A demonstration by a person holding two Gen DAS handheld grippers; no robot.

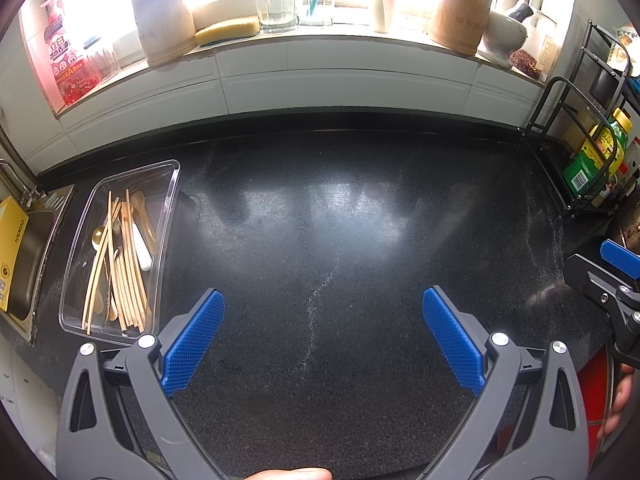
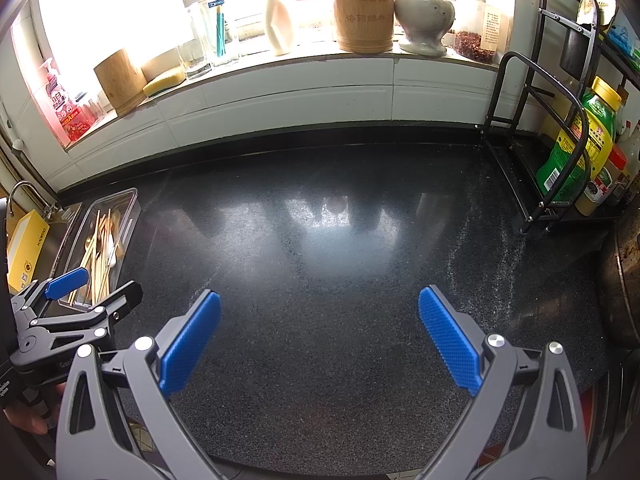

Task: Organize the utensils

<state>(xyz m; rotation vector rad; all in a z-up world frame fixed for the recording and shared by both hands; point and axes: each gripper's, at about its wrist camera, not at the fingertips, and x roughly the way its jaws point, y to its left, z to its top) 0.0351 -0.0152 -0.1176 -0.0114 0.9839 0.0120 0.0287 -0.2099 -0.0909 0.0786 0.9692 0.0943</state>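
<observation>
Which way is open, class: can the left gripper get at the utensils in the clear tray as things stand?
Probably yes. The left gripper is open and holds nothing, and the clear tray lies just to its left with no lid, chopsticks exposed. Only bare countertop shows between them.

Two grippers: the left gripper (image 1: 323, 336) and the right gripper (image 2: 319, 334). One clear tray (image 1: 166, 216) holding many wooden chopsticks (image 1: 126, 280), too tangled to count. Two wooden canisters on the sill, one sponge (image 1: 228, 30), one stone mortar (image 2: 424, 24).
</observation>
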